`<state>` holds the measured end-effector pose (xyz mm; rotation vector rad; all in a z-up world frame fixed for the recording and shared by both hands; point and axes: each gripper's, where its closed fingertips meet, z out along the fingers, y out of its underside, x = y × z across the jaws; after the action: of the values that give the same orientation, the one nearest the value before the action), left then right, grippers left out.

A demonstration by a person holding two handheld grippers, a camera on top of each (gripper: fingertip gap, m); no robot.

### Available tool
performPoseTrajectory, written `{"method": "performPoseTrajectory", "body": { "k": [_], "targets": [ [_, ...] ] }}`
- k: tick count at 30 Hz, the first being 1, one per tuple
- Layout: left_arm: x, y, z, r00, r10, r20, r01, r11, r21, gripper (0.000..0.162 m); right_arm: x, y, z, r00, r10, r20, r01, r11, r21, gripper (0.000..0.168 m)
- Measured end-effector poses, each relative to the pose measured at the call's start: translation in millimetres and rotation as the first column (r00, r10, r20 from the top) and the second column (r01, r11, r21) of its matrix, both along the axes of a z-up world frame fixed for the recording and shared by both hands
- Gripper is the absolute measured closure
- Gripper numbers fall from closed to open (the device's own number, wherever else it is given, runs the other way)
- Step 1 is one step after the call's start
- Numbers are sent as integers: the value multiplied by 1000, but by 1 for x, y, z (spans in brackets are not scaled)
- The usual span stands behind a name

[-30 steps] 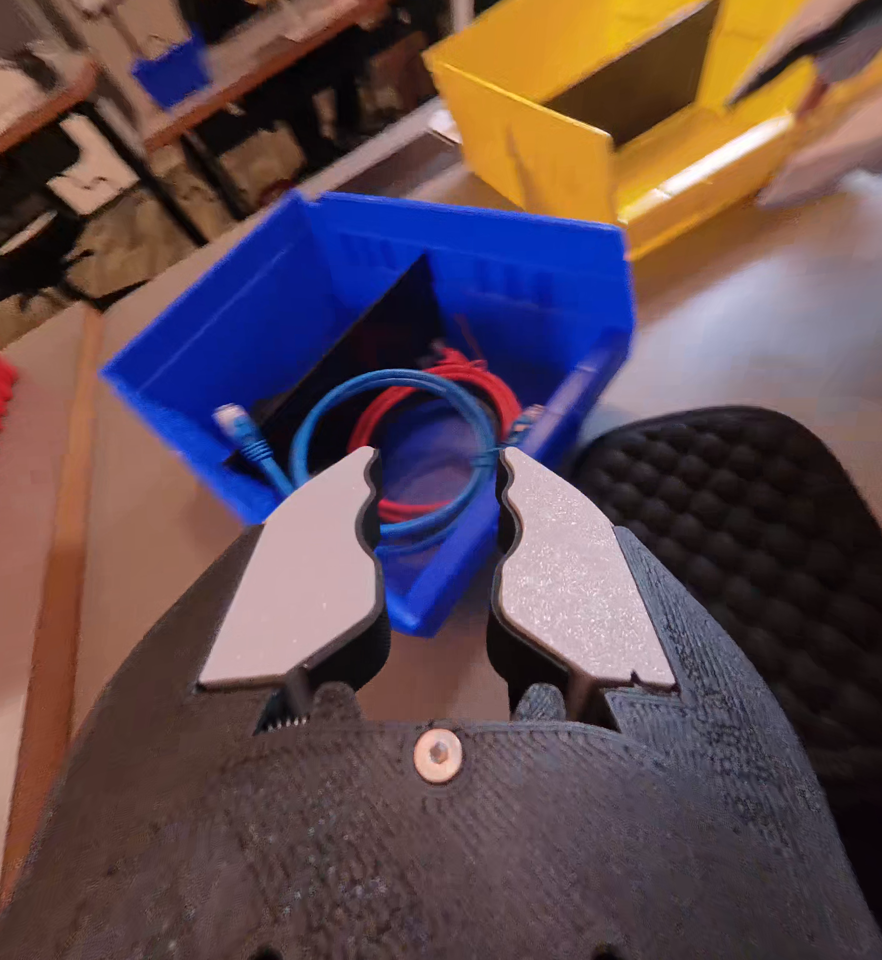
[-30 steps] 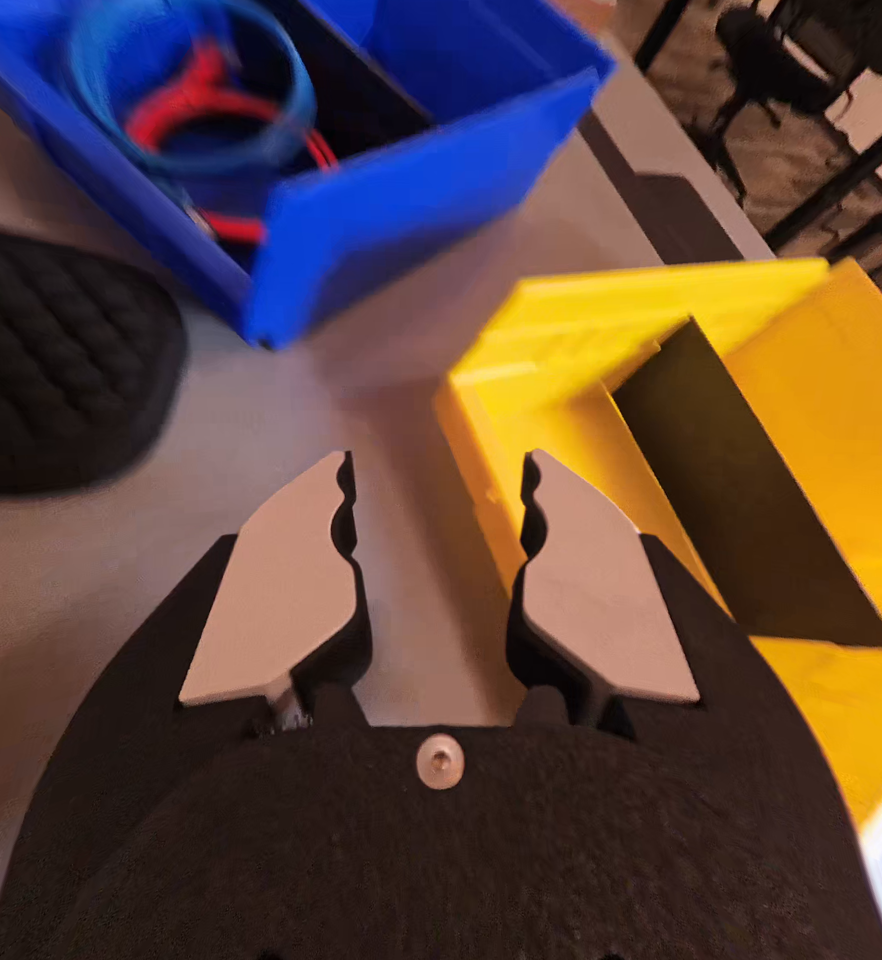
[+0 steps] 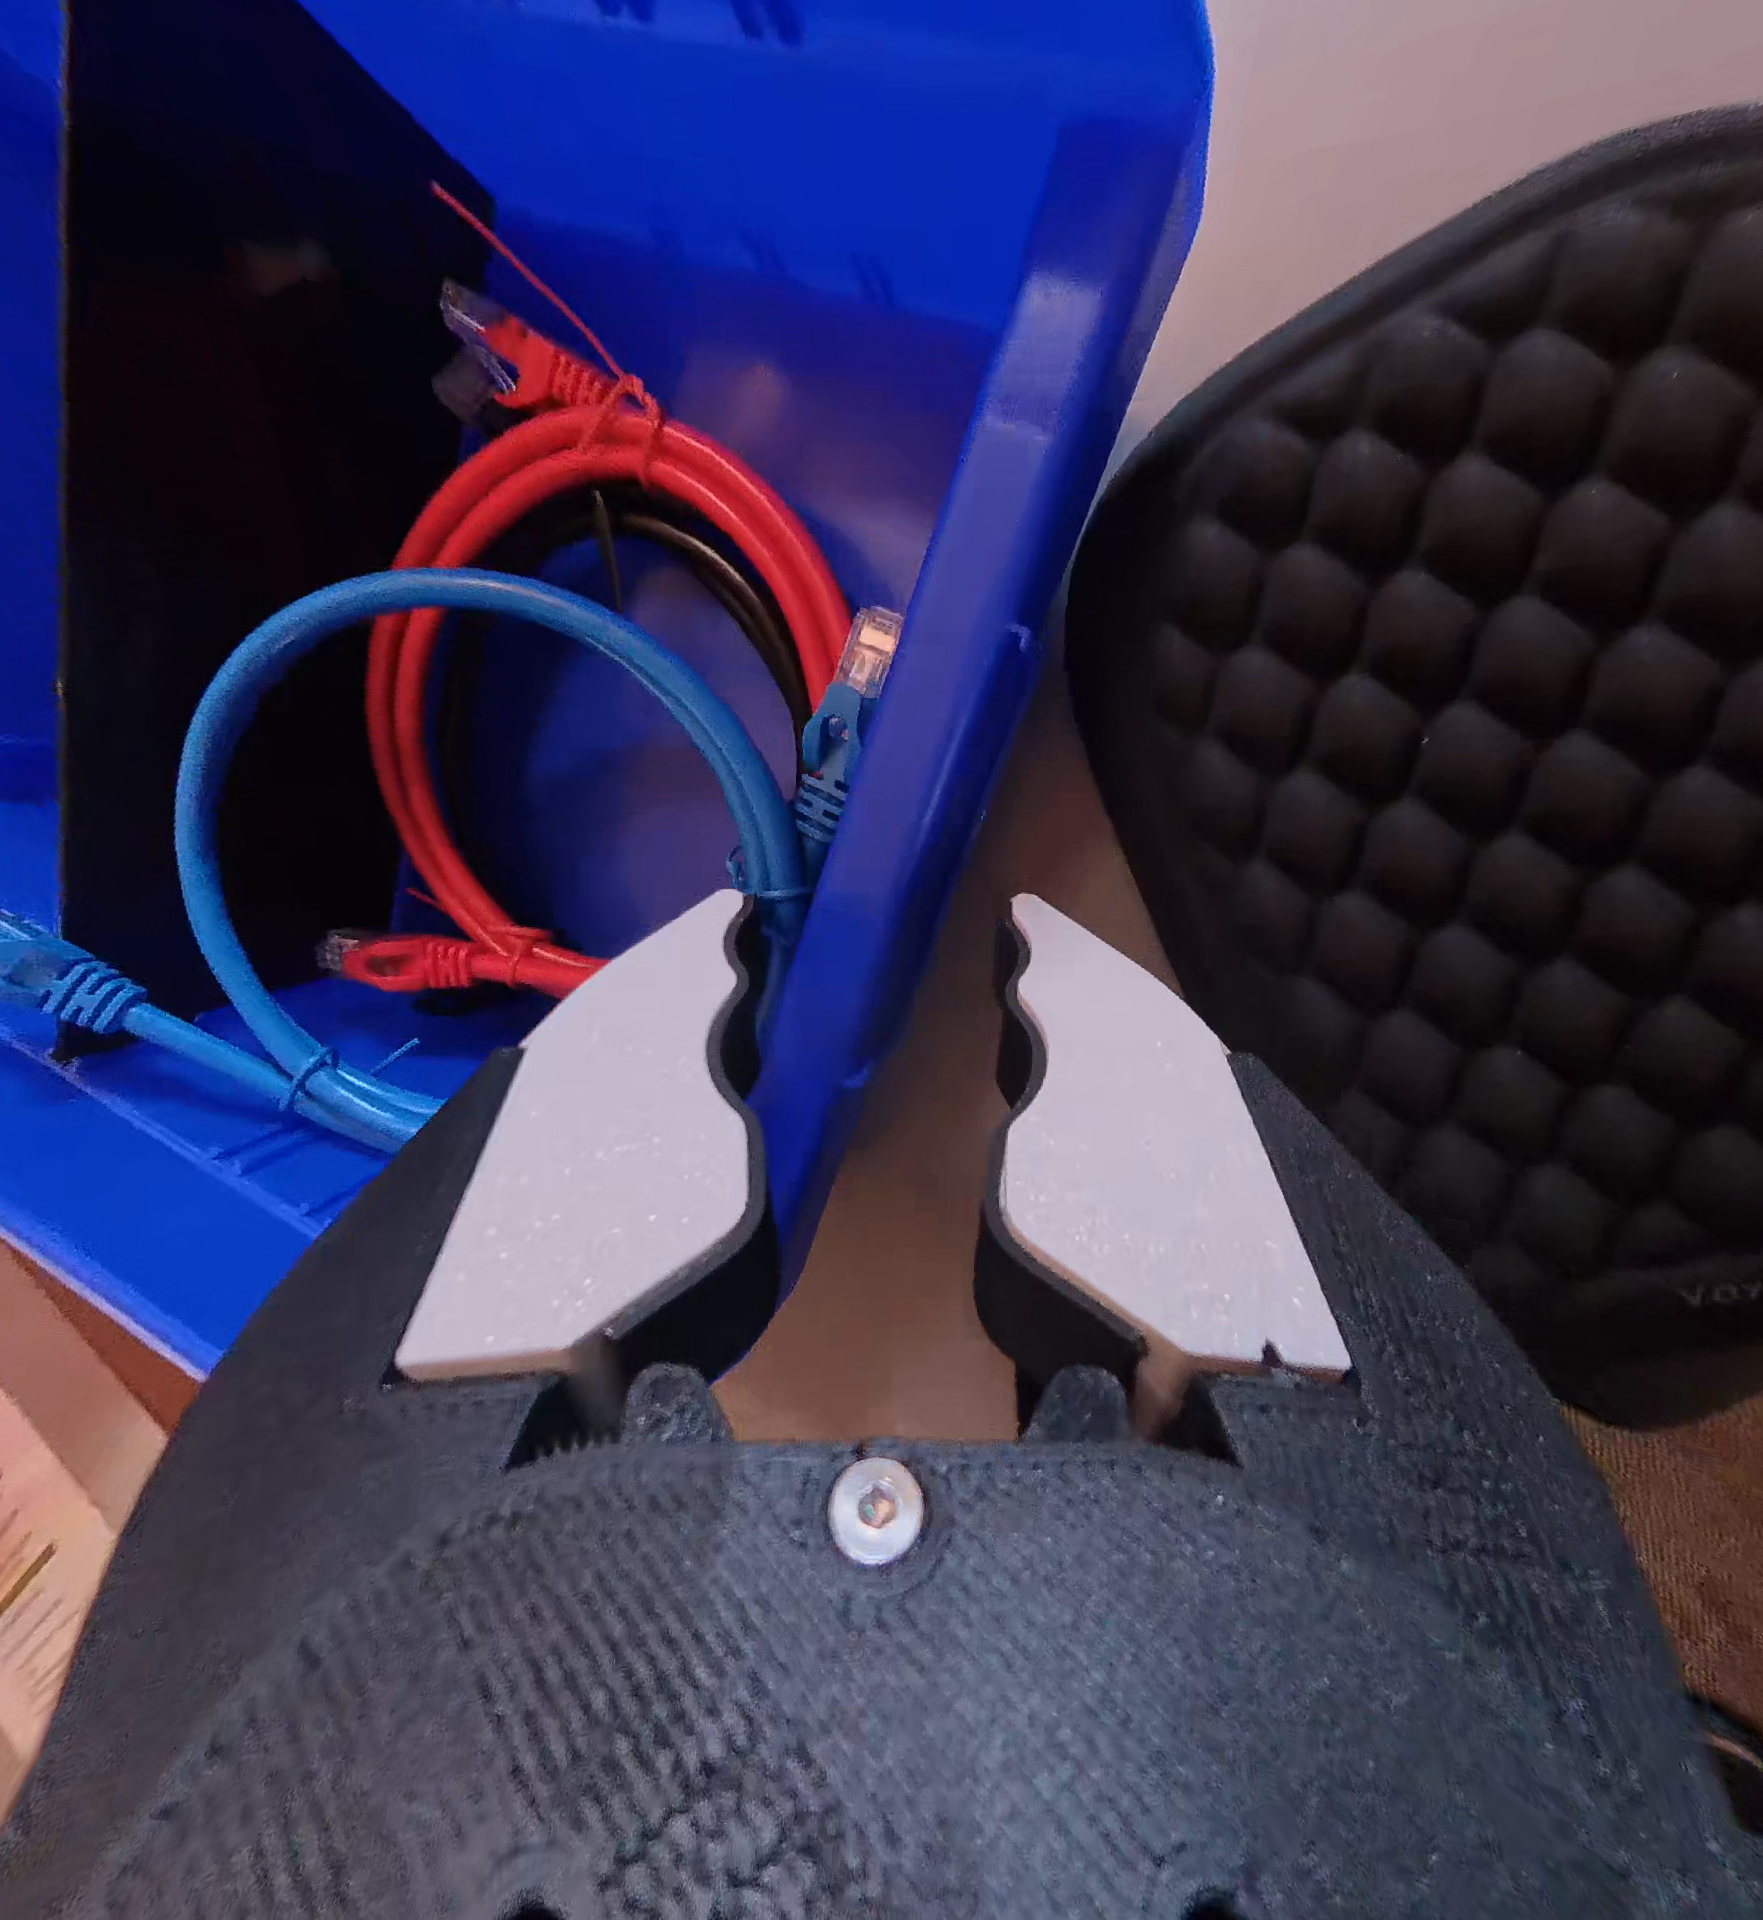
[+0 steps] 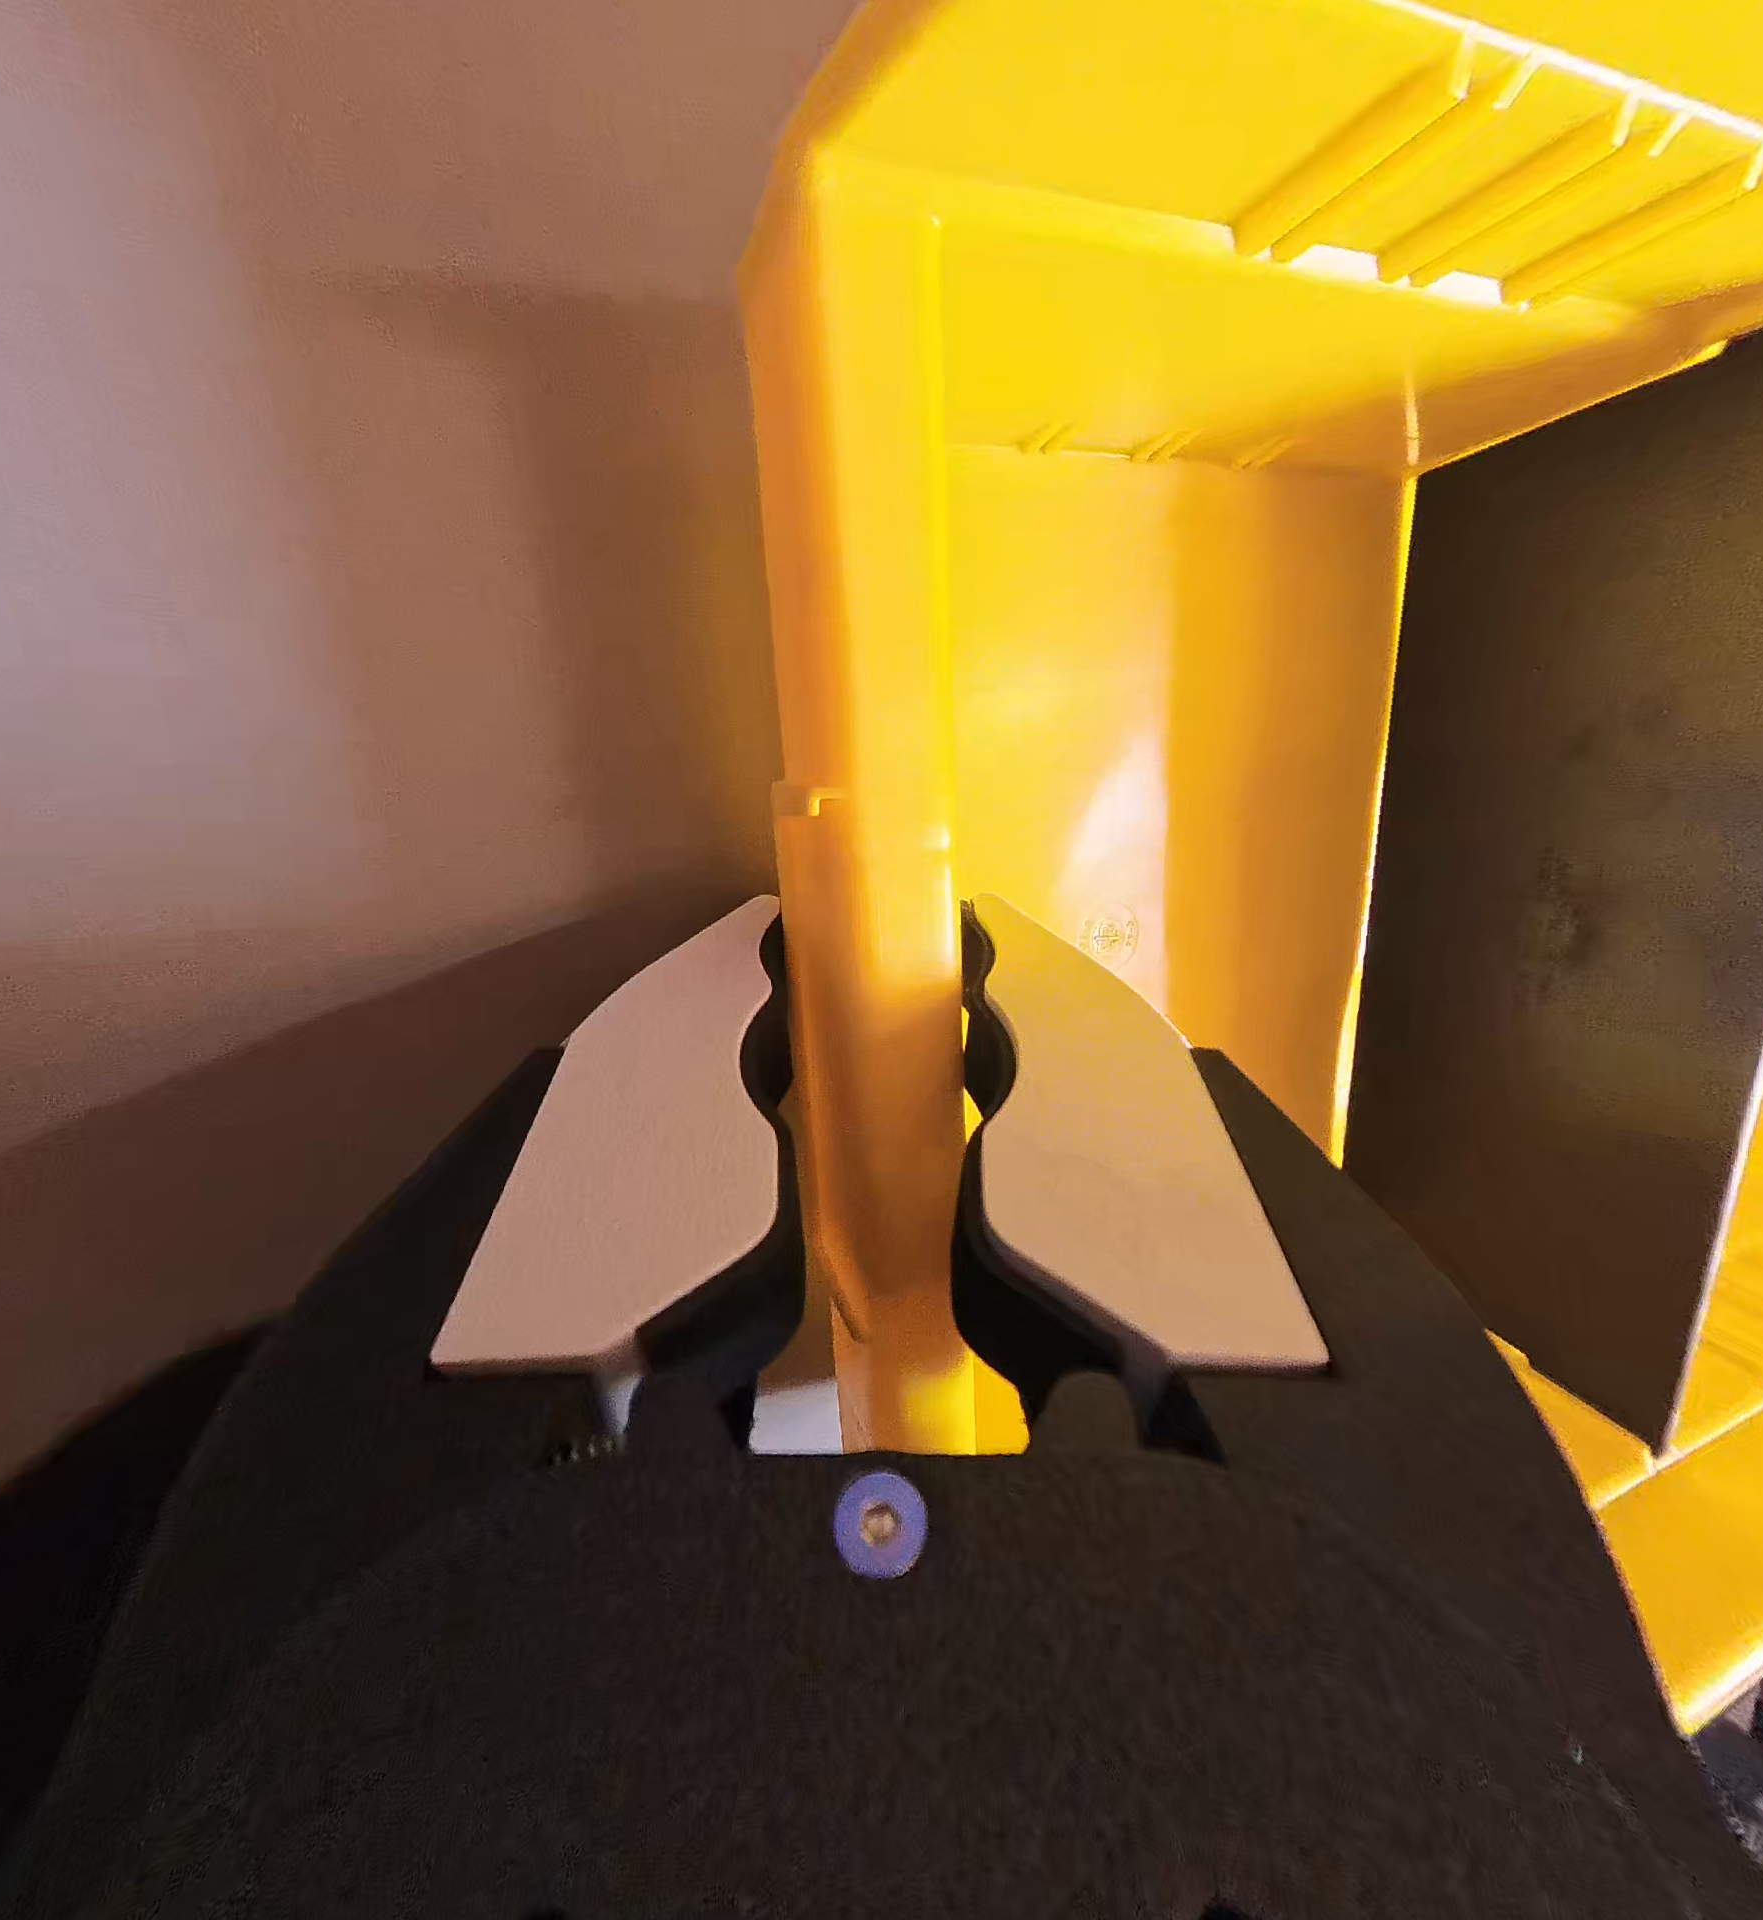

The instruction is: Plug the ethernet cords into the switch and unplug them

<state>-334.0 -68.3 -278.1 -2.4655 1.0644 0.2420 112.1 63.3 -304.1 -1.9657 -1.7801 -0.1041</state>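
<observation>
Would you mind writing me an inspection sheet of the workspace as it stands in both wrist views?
Surface: pale tabletop, bare where visible.
Job's things: blue cord and red cord, coiled and tied, lie in the blue bin; no switch seen.
Clutter: black quilted pad right of the blue bin; yellow bin holding a dark divider.
Grippers: left gripper open, straddling the blue bin's wall; right gripper closed on the yellow bin's wall.
Cables: a black cord lies behind the red one; all plugs free.
Surroundings: nothing seen.
</observation>
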Motion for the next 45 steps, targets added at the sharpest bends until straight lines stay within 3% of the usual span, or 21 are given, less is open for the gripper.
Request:
{"method": "performPoseTrajectory", "body": {
  "k": [1,14,19,23,28,34,42,45],
  "targets": [
    [-2,0,0,1000,-2,-16,2,1000,-12,118,9,6,0,1000,-13,-2,13,1000,-3,138],
    [-4,11,-7,992,-77,-98,65,991,-117,114,51,77,1,1000,0,-9,0,1000,27,137],
    [-1,20,-25,993,-80,-84,66,986,-151,100,58,89,6,999,-35,-28,37,996,87,125],
    [7,31,-27,994,-97,-54,90,989,-113,110,50,82,26,980,-64,-189,85,991,108,125],
    [20,51,-27,988,-141,-54,137,987,-84,118,14,62,73,871,-32,-489,106,987,124,127],
    [44,92,-25,984,-153,-86,152,988,-28,120,-34,46,109,716,59,-695,88,981,174,129],
    [63,142,-24,980,-175,-92,179,983,41,120,-28,68,107,561,-26,-828,234,964,128,129],
    [58,154,-24,981,-172,-89,176,983,48,119,-18,75,103,558,-69,-827,280,954,110,125]
  ]
}}
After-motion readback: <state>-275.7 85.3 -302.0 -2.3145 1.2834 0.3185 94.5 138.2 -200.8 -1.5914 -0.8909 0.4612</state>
